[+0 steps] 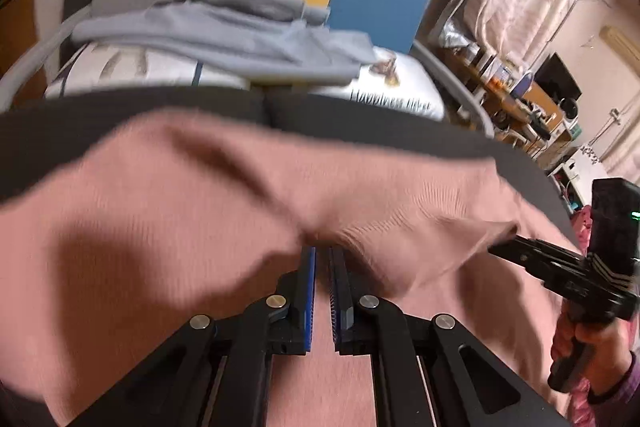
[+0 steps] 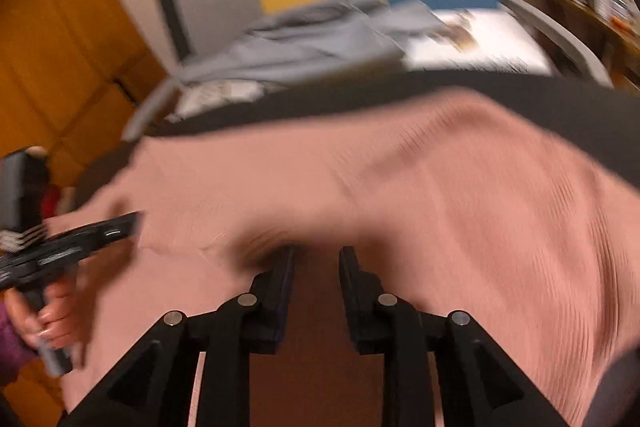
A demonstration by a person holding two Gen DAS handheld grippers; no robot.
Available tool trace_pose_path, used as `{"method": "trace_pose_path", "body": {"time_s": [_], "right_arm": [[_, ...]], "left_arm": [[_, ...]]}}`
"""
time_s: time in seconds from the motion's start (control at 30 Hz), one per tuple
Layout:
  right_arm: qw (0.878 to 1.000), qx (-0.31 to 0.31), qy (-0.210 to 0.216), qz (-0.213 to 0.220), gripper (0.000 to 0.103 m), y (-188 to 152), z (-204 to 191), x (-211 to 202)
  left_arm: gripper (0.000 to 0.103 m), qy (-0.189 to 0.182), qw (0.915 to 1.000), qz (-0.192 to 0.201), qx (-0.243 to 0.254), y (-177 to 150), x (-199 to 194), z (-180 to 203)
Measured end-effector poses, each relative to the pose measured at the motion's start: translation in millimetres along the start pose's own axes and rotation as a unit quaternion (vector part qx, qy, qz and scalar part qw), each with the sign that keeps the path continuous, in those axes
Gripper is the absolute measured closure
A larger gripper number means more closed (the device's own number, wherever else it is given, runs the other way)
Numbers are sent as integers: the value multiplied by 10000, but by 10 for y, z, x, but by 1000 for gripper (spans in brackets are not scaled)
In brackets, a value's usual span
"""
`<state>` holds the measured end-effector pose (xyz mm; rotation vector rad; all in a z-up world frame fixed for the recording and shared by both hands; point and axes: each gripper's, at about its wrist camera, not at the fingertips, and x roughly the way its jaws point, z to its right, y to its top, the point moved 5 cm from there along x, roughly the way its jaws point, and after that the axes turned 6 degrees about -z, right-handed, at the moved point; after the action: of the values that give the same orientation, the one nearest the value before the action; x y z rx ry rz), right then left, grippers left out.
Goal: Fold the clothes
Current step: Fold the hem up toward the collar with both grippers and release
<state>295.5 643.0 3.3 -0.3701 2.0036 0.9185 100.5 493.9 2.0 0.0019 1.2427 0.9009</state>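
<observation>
In the left wrist view, the pink ribbed garment (image 1: 248, 187) filled the lower frame over a dark surface (image 1: 60, 131), its far edge smeared by blur. At lower centre the left gripper (image 1: 322, 255) was clamped on a raised fold of it. At far right the right gripper (image 1: 516, 251), cut off by the frame edge, reached the cloth. Behind, a grey garment (image 1: 224, 31) lay crumpled. In the right wrist view, blur softened everything; the right gripper's (image 2: 316, 255) fingers stood a little apart, the pink fold bunched at their tips; whether they pinched it I could not tell.
</observation>
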Motion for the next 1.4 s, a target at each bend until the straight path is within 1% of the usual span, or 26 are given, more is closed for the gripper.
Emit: {"method": "trace_pose_path", "body": {"time_s": [0.1, 0.17, 0.2, 0.27, 0.3, 0.33, 0.37, 0.4, 0.43, 0.47, 0.5, 0.53, 0.57, 0.6, 0.7, 0.8, 0.87, 0.9, 0.93, 1.0, 1.1, 1.17, 1.23, 1.27, 1.3, 1.4], "right_arm": [[9908, 1089, 733, 318, 78, -146, 180, -153], [9724, 1829, 1367, 482, 76, -167, 283, -161], [9641, 2090, 1560, 492, 75, -159, 314, -126], [9433, 2608, 2015, 388, 71, -129, 341, -8], [9361, 2741, 2185, 299, 71, -111, 325, 62], [9283, 2872, 2354, 209, 71, -93, 308, 131], [9241, 2927, 2451, 155, 71, -64, 289, 184], [9270, 2853, 2430, 162, 71, -16, 265, 210], [9314, 2742, 2388, 144, 73, 34, 229, 237], [9383, 2561, 2325, 78, 77, 84, 176, 261], [9470, 2339, 2201, 20, 92, 134, 128, 261], [9590, 2068, 1940, -5, 97, 188, 86, 233], [9694, 1794, 1675, -30, 97, 243, 44, 204], [9774, 1558, 1427, 13, 98, 299, 24, 152], [9902, 1080, 776, 418, 98, 448, 84, -89], [9941, 1002, 371, 192, 98, 405, 236, 42], [9917, 1175, 528, 3, 97, 256, 347, 200], [9890, 1296, 706, 115, 93, 238, 378, 182], [9866, 1384, 844, 198, 84, 223, 402, 156], [9859, 1408, 853, 311, 80, 214, 423, 67], [9911, 1074, 128, 771, 77, 349, 444, -74], [9926, 808, -99, 895, 77, 537, 414, -101], [9940, 700, -142, 831, 77, 660, 345, -36], [9949, 631, -140, 772, 77, 730, 316, 27], [9958, 563, -138, 713, 77, 801, 287, 91], [9972, 450, -367, 462, 77, 927, 315, 343]], "left_arm": [[96, -225, 9985, -35, -495, -204, -67, -138], [95, -422, 9950, -7, -908, -252, -107, -230], [95, -501, 9927, -25, -1096, -229, -99, -243], [93, -653, 9870, -73, -1464, -164, -74, -258], [92, -678, 9863, -104, -1501, -116, -49, -223], [84, -695, 9860, -137, -1513, -64, -22, -181], [71, -711, 9856, -169, -1524, -13, 6, -139], [63, -728, 9852, -202, -1536, 39, 33, -97], [52, -681, 9859, -217, -1512, 86, 75, -54], [51, -640, 9866, -220, -1486, 116, 111, -15], [53, -564, 9877, -256, -1439, 140, 154, 19], [59, -481, 9887, -297, -1389, 163, 198, 54], [86, -321, 9906, -394, -1272, 166, 243, 93], [103, -236, 9921, -436, -1155, 151, 256, 130], [103, -71, 9954, -458, -839, 79, 266, 222], [103, -18, 9978, -299, -592, -41, 244, 268], [103, 34, 9989, -121, -461, -116, 189, 272], [103, 56, 9990, -77, -445, -139, 163, 266], [103, 139, 9988, -21, -465, -150, 120, 244], [103, 303, 9980, 118, -545, -162, 33, 179], [103, 408, 9958, 592, -560, -19, -82, 139], [103, 509, 9943, 800, -479, 91, -108, 162], [102, 682, 9940, 813, -276, 224, -19, 232], [97, 787, 9936, 791, -172, 296, 53, 256], [97, 892, 9930, 769, -67, 368, 126, 281], [97, 1372, 9893, 443, 204, 554, 393, 181]]}}
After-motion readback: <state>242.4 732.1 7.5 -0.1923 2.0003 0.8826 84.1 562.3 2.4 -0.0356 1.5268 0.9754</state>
